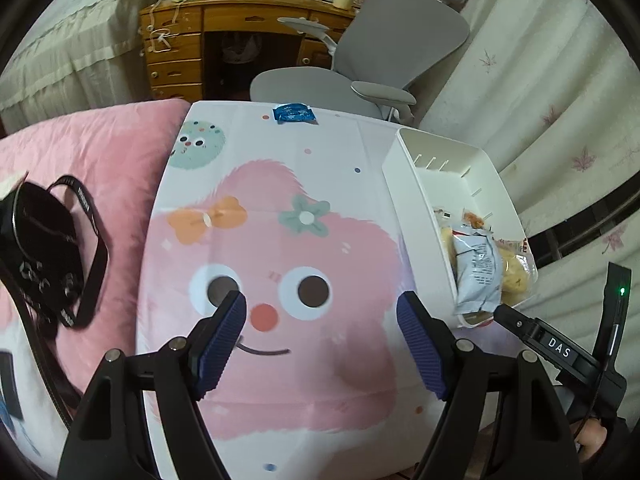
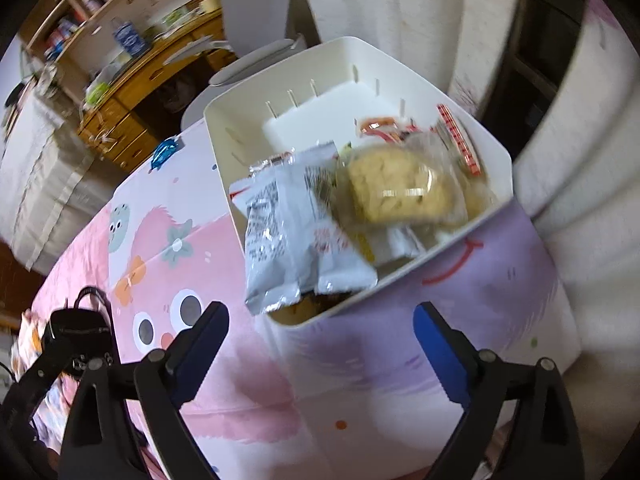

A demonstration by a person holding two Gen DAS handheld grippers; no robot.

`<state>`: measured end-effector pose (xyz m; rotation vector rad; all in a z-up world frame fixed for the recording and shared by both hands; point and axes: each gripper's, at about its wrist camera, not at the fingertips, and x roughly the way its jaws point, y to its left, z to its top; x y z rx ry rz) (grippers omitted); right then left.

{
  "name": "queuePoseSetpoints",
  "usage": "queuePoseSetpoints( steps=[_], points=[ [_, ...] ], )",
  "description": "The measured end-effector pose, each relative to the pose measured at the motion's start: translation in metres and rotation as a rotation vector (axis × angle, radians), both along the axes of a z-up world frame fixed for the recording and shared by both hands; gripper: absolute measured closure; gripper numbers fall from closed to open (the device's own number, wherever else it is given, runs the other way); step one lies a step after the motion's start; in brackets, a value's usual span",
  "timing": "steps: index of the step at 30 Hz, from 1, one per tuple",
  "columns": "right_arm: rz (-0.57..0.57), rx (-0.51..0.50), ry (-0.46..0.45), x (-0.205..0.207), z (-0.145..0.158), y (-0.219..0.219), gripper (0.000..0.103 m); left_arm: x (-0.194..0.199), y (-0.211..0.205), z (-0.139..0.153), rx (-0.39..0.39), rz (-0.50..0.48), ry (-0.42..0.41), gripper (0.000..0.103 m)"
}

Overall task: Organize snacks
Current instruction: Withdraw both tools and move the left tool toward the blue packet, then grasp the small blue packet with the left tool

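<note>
Above the table (image 1: 280,152), the left tool (image 1: 320,312) is held spread and empty; the right tool (image 2: 320,332), spread wide, is held empty near the white bin (image 2: 496,160) of snacks (image 2: 400,188).

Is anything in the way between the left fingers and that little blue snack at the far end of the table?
Nothing visible is. The left gripper is open and empty, and only bare cartoon tablecloth lies between it and the blue snack packet. The white bin sits off to the right, out of that path.
</note>
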<state>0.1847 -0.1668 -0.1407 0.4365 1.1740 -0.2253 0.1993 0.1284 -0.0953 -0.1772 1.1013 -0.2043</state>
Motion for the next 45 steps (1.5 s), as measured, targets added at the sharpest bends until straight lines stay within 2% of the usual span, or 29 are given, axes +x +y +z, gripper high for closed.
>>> queuePoseSetpoints(
  steps=[4, 9, 14, 21, 29, 34, 40, 45],
  points=[
    [-0.059, -0.012, -0.008, -0.009, 0.001, 0.012, 0.006, 0.020, 0.017, 0.003, 0.013, -0.050, 0.003, 0.026],
    [-0.074, -0.047, -0.027, -0.008, 0.008, 0.025, 0.004, 0.052, 0.027, 0.006, 0.022, -0.049, 0.007, 0.026],
    [-0.025, -0.089, -0.046, 0.010, 0.017, 0.036, 0.003, 0.093, 0.027, 0.008, 0.032, -0.043, 0.006, 0.026],
    [0.094, -0.110, -0.066, 0.054, 0.020, 0.046, 0.002, 0.169, 0.013, 0.004, 0.119, -0.050, 0.021, 0.023],
    [0.188, -0.153, -0.062, 0.121, 0.003, 0.045, 0.002, 0.260, -0.018, -0.025, 0.209, -0.082, 0.041, 0.023],
    [0.219, -0.169, -0.069, 0.155, -0.011, 0.042, 0.002, 0.312, -0.023, -0.047, 0.216, -0.085, 0.028, 0.023],
    [0.219, -0.100, -0.040, 0.170, -0.027, 0.035, 0.002, 0.360, -0.036, -0.085, 0.217, -0.077, 0.045, 0.023],
    [0.253, -0.083, -0.042, 0.177, -0.033, 0.038, 0.002, 0.382, -0.040, -0.116, 0.212, -0.031, 0.047, 0.023]
  ],
)
